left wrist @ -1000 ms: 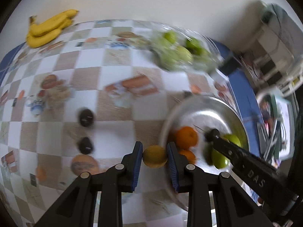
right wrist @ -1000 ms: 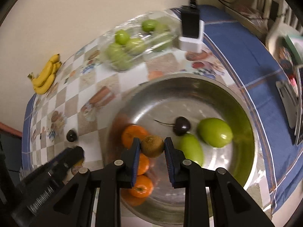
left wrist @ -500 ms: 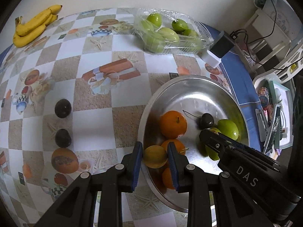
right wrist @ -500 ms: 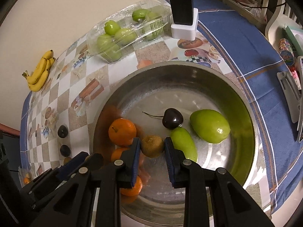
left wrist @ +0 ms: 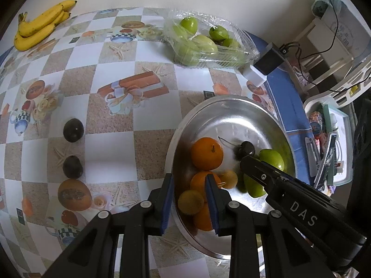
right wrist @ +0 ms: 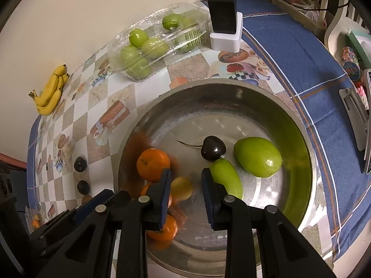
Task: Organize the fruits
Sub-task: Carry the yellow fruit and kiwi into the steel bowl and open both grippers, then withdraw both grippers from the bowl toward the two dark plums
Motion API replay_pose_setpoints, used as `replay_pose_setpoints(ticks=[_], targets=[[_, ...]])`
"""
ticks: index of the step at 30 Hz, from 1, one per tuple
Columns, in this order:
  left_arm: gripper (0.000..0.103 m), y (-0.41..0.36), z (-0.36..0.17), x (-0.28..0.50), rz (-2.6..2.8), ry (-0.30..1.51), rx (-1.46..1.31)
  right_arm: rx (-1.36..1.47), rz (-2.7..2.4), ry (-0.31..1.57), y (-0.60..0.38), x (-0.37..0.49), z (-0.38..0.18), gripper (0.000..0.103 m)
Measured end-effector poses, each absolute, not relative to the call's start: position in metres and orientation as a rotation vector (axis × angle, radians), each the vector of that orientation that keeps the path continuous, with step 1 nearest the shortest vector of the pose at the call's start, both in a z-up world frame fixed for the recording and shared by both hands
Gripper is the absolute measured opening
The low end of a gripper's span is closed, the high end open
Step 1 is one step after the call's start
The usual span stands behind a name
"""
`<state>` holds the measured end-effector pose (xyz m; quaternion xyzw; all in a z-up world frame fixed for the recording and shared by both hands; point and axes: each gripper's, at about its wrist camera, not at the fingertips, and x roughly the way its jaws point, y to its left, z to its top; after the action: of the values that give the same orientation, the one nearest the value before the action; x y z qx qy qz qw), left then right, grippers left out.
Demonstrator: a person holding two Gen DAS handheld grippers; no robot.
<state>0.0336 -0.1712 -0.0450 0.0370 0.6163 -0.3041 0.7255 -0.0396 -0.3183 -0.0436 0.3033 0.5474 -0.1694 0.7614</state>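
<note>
A steel bowl (left wrist: 231,97) (right wrist: 208,82) holds several oranges (left wrist: 206,154), a dark cherry (right wrist: 212,148) and two green fruits (right wrist: 257,156). My left gripper (left wrist: 189,185) hangs over the bowl's near-left rim. A small yellow-brown fruit (left wrist: 190,202) lies between its fingers, narrower than the gap and low against the oranges. My right gripper (right wrist: 186,180) points down into the bowl, pads apart and gripping nothing. A kiwi (right wrist: 183,188) (left wrist: 228,179), blurred, lies below by its left finger, next to the oranges.
On the checked tablecloth lie a bunch of bananas (left wrist: 39,25), a clear plastic box of green fruits (left wrist: 204,41) and two dark round fruits (left wrist: 73,129). A black-and-white charger (right wrist: 223,23) stands behind the bowl. A cluttered white tray (left wrist: 329,143) sits at the right.
The left gripper carried the yellow-brown fruit from above the table to over the bowl, where it now sits lower and looser. The kiwi has dropped out of the right jaws.
</note>
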Motion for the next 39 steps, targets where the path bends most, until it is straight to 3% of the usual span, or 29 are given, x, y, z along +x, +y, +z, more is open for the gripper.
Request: replay_pose_setpoints(ticks=[10, 11, 12, 14, 19, 21, 24, 34, 39], targets=[[0.034, -0.155, -0.039, 0.047, -0.612, 1.338, 0.048, 0.662, -0.366, 1.163, -0.318, -0.039, -0.037, 0.028], [0.04, -0.152, -0.039, 0.049, -0.584, 1.331, 0.051, 0.657, -0.365, 1.165, -0.317, -0.039, -0.037, 0.028], [0.059, -0.147, -0.039, 0.052, -0.543, 1.322, 0.056, 0.65, -0.363, 1.164, -0.317, -0.038, -0.038, 0.031], [0.073, -0.139, -0.04, 0.057, -0.473, 1.308, 0.059, 0.635, -0.362, 1.16, -0.315, -0.037, -0.037, 0.062], [0.082, -0.119, -0.043, 0.069, -0.342, 1.274, 0.076, 0.612, -0.351, 1.157, -0.311, -0.034, -0.038, 0.071], [0.094, -0.109, -0.043, 0.073, -0.301, 1.261, 0.056, 0.604, -0.349, 1.16, -0.31, -0.032, -0.04, 0.078], [0.101, -0.097, -0.042, 0.077, -0.266, 1.244, 0.033, 0.58, -0.351, 1.159, -0.308, -0.031, -0.041, 0.083], [0.103, -0.072, -0.045, 0.088, -0.169, 1.223, 0.002, 0.538, -0.332, 1.137, -0.3, -0.024, -0.039, 0.103], [0.103, -0.059, -0.046, 0.093, -0.144, 1.22, -0.023, 0.542, -0.331, 1.121, -0.297, -0.021, -0.037, 0.103]])
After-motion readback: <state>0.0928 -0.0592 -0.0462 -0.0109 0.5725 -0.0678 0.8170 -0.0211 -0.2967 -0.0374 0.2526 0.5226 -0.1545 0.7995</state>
